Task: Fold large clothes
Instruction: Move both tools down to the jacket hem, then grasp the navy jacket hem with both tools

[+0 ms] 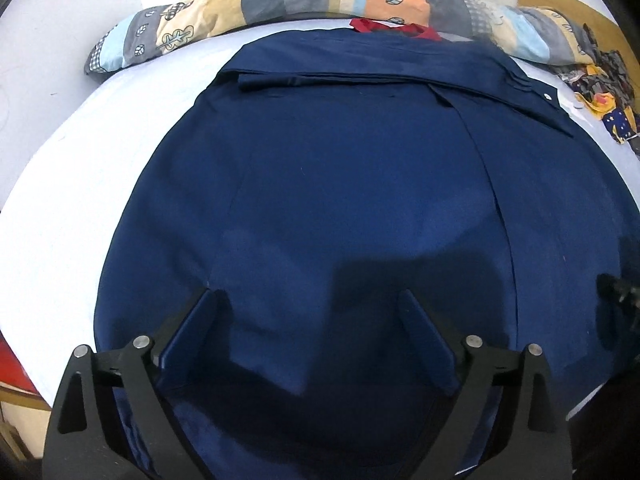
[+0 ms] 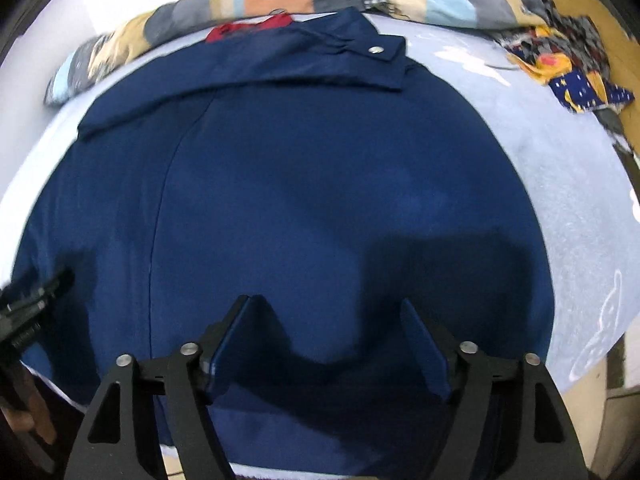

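Hovering over a big navy blue fabric garment [image 1: 340,200], the left claw [image 1: 310,300] has its jaws spread wide with nothing pinched, just cloth below. Same deal for the right claw [image 2: 328,308], jaws apart above the garment. It's spread flat on a pale blue bed sheet [image 2: 560,184] right under both claws. Beyond them there's a patchwork patterned quilt roll [image 1: 280,4], and a small red cloth [image 1: 400,28] peeks out past the garment's far edge.
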`<action>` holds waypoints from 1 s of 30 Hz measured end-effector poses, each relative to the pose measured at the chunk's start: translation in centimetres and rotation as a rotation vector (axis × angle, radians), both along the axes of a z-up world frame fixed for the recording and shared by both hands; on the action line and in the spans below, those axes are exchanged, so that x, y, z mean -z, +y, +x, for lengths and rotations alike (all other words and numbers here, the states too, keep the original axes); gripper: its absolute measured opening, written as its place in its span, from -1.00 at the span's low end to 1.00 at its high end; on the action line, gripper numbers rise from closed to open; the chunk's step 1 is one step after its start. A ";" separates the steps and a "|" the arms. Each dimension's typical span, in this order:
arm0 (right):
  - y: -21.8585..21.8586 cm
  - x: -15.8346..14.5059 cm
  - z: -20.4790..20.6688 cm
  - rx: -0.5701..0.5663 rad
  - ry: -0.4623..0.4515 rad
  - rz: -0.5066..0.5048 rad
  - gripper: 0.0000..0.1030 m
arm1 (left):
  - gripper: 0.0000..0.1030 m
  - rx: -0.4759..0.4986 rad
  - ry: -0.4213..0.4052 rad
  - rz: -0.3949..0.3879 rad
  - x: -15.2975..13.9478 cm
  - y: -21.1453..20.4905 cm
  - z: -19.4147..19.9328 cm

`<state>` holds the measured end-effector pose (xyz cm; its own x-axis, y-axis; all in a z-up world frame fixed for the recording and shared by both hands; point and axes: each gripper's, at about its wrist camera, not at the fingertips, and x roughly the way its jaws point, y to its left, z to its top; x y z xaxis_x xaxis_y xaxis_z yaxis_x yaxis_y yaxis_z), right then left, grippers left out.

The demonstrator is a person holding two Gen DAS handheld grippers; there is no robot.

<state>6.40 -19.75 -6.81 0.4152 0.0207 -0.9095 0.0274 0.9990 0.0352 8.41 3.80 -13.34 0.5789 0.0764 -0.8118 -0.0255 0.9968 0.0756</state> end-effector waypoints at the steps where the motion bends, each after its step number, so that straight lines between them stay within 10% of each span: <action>1: 0.1 0.3 -0.4 -0.005 0.004 0.006 0.65 | 0.89 0.002 0.001 0.000 0.0 0.0 -0.2; 14: -0.2 0.5 -3.4 -0.031 -0.018 0.025 0.67 | 1.00 0.014 0.005 -0.030 0.7 0.2 -3.0; 20: -3.2 -3.1 -5.2 -0.019 -0.169 0.144 0.67 | 1.00 0.038 -0.043 -0.037 0.9 0.2 -3.3; 30: -16.9 -3.0 -8.6 0.318 -0.242 0.375 0.28 | 1.00 0.116 -0.100 -0.169 -2.3 3.7 -4.8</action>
